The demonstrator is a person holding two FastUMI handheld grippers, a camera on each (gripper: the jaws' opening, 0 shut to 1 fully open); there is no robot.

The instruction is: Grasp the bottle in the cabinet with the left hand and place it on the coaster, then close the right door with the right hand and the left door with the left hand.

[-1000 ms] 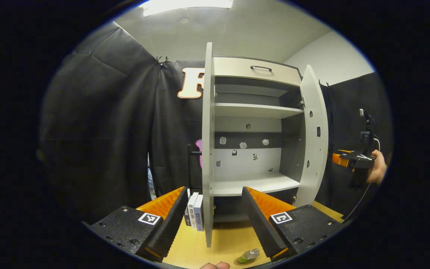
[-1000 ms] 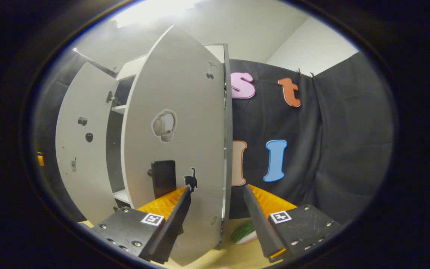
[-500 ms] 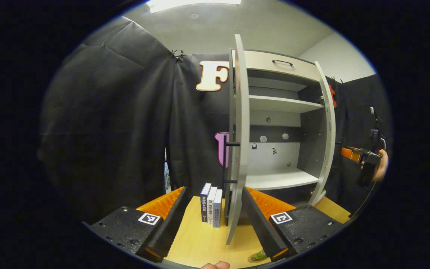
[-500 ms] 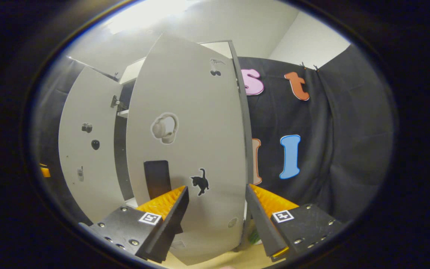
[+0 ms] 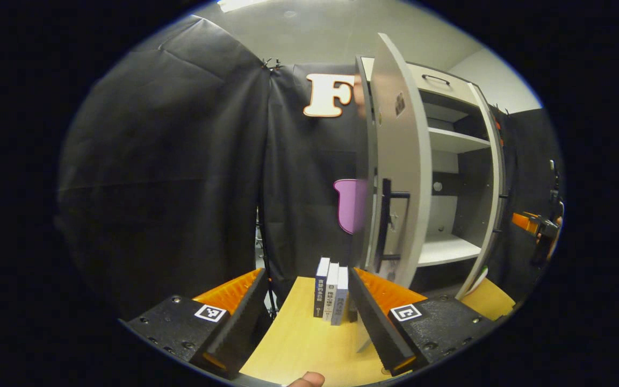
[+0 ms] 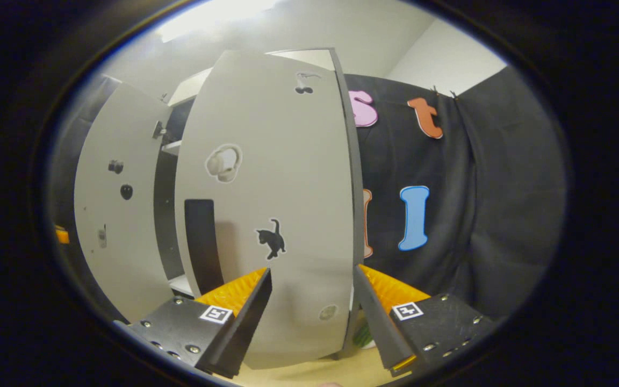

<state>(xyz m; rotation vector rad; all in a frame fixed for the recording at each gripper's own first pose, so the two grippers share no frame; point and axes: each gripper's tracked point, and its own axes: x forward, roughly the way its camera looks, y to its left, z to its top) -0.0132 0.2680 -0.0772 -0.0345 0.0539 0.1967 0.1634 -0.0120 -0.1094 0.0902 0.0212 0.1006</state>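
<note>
**A:** Where do things stand?

**B:** I read us as at the door-closing step. In the right gripper view my right gripper (image 6: 312,314) has its fingers spread apart with nothing between them, facing the outer face of the pale grey flat-panel right door (image 6: 266,215) at centre frame. It is close to the panel; whether a tip touches, I cannot tell. In the left gripper view my left gripper (image 5: 304,317) is likewise apart and empty at bottom centre, with the matching grey left door (image 5: 398,161) swung out, right of centre.

**A:** And the bottle?

**B:** I cannot make it out in either view just now, nor the coaster, so I won't claim where it sits.

**A:** How will the doors handle?

**B:** I'd expect stiff, light board swinging freely on hinges, smooth-faced, so a push could slide. On the left door I'd push beside the long black bar handle (image 5: 383,223), far from the hinge.

**A:** Surroundings?

**B:** A light wooden tabletop (image 5: 299,344) along the bottom, with three upright books (image 5: 331,290) just left of the left door's foot. Black cloth walls, a white ceiling above. The grey cabinet's white shelves (image 5: 446,250) look bare where I can see them.
</note>
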